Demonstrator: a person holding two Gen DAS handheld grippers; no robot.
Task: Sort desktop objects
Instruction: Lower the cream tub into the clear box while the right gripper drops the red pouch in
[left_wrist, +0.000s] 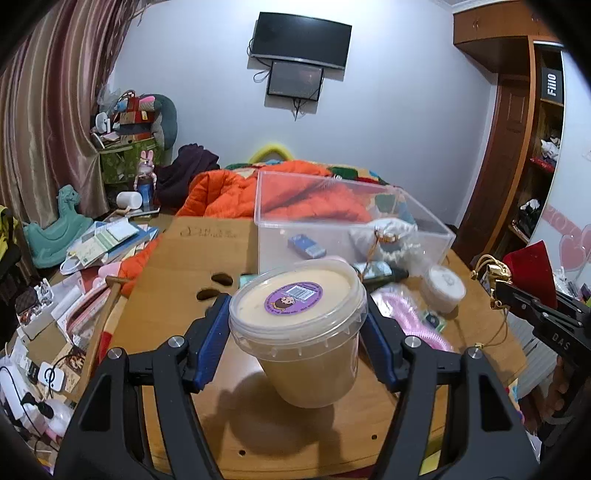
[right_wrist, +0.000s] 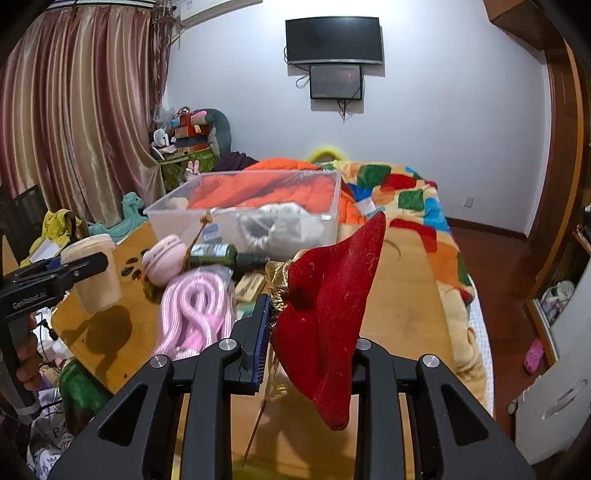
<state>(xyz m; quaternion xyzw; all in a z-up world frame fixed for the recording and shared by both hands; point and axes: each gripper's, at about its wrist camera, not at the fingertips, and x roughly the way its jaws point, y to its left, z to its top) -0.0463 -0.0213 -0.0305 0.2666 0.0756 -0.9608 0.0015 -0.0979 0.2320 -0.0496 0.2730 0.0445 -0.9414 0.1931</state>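
My left gripper (left_wrist: 297, 325) is shut on a clear plastic tub (left_wrist: 306, 332) of beige paste with a purple lid sticker, held above the wooden table (left_wrist: 173, 266). The tub also shows in the right wrist view (right_wrist: 94, 271). My right gripper (right_wrist: 306, 332) is shut on a red velvet pouch (right_wrist: 328, 314) with a gold drawstring, held above the table; it also shows in the left wrist view (left_wrist: 532, 269). A clear plastic box (left_wrist: 332, 214) stands at the table's far side, with a blue packet (left_wrist: 306, 245) and a white cloth item (left_wrist: 391, 236) in it.
On the table lie a dark green bottle (right_wrist: 218, 255), a pink round case (right_wrist: 164, 260), a bagged pink cord (right_wrist: 195, 306) and a small box (right_wrist: 249, 284). An orange quilt (left_wrist: 229, 195) and a patterned blanket (right_wrist: 417, 199) lie behind. Clutter fills the floor at the left.
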